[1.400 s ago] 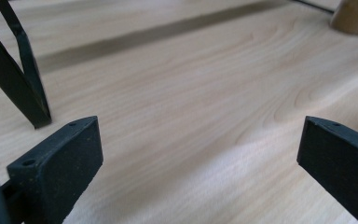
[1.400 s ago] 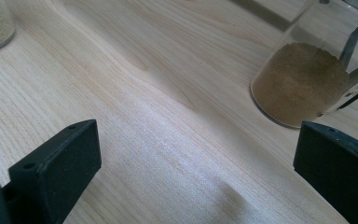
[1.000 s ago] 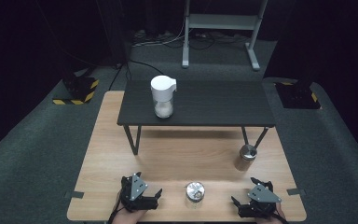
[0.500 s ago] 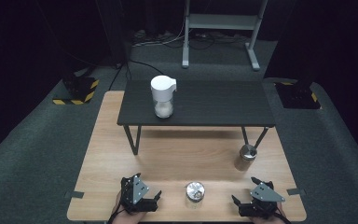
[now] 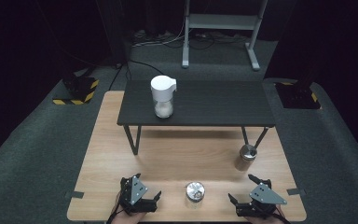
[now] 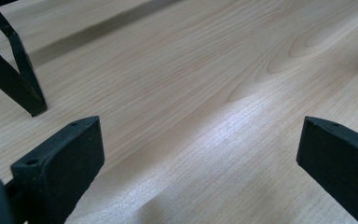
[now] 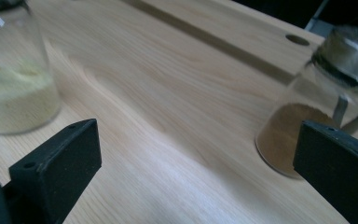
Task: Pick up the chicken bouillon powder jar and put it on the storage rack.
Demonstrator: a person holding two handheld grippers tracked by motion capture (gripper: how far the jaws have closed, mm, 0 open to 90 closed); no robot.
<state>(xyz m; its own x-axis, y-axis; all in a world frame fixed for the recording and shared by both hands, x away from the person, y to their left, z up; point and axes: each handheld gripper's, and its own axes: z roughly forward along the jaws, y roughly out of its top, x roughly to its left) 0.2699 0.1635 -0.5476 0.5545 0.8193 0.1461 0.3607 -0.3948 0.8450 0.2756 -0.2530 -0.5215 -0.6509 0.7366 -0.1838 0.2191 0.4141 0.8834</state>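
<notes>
Left gripper (image 5: 145,198) sits at the near left edge of the wooden table (image 5: 186,154), jaws spread wide, nothing between them. In the left gripper view just bare wood between the jaws, black stand leg (image 6: 16,74) far left.

Centre near edge: small glass jar with metal lid (image 5: 195,192), pale yellowish powder inside, upright, between the two grippers and touching neither. It also shows at far left of the right gripper view (image 7: 16,74).

Right gripper (image 5: 251,193) at near right edge, jaws also wide apart and holding nothing. Second jar (image 5: 246,157) with brown powder stands farther back on the right, near the right legs of the black stand (image 5: 196,105); it sits just beyond the right jaw in the right gripper view (image 7: 317,116).

White-capped container (image 5: 162,96) stands on top of the black stand, well apart from both grippers.

Likely step: start of a reach for a jar, nearest being the pale-powder one. To do it well: bring one gripper in level, jaws straddling the glass body below the lid, centre it before closing. Glass is round and smooth, so squeeze at mid-height, keep it upright, lift straight. Watch the other gripper stays out of the way.
</notes>
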